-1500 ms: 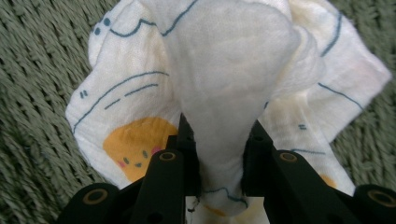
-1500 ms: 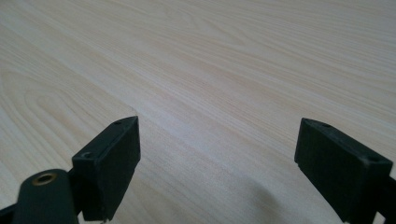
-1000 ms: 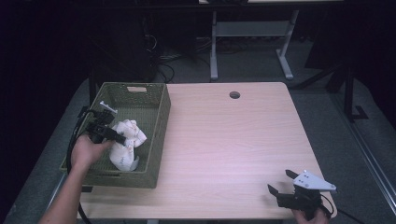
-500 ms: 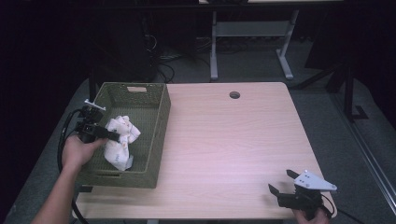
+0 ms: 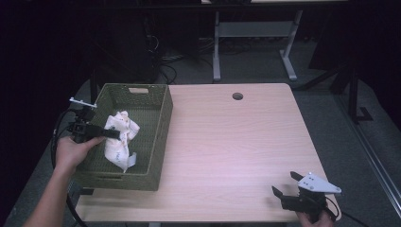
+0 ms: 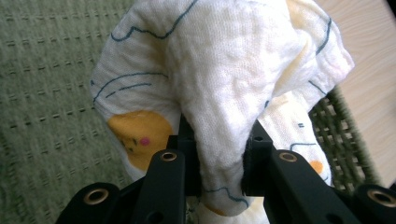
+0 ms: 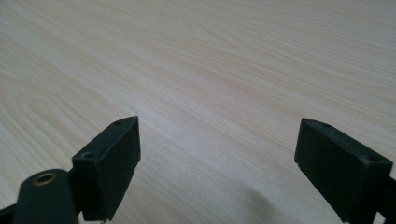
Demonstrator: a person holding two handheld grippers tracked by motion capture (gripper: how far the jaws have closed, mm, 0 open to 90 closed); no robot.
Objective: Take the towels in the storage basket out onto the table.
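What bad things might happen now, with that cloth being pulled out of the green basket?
The left gripper pinches just one fold of the white printed cloth, so the fabric might slip free and drop back. Its loose lower end hangs inside the green woven basket and may snag on the weave or rim, tugging the basket along the light wooden table. The right gripper sits open at the table's near edge, too far off to steady anything quickly.

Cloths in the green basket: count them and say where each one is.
1. A white printed cloth hangs over the green woven basket, pinched between the jaws of the left gripper. More could lie hidden beneath it; the pictures cannot settle that.
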